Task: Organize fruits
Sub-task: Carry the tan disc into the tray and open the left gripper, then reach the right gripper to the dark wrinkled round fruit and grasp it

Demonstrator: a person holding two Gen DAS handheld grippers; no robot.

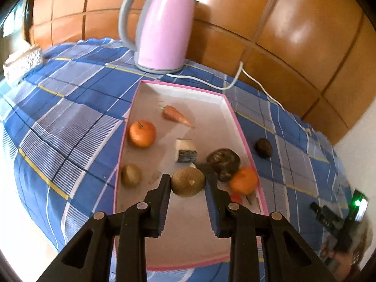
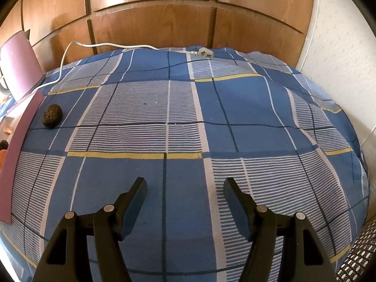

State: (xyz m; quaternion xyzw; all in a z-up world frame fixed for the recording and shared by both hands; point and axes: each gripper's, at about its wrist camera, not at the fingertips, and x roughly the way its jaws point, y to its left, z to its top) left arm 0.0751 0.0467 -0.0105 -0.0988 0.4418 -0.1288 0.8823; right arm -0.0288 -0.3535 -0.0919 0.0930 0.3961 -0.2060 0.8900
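Observation:
My left gripper is shut on a brown kiwi and holds it above the pink-rimmed box. In the box lie another kiwi, two oranges, a carrot, a dark wrinkled fruit, a small red fruit and a blue-white carton. A small dark fruit lies on the cloth right of the box; it also shows in the right wrist view. My right gripper is open and empty above the checked cloth.
A pink kettle stands behind the box, its white cord and plug trailing along the wooden wall. A white woven basket sits at the far left. The blue checked cloth covers the table.

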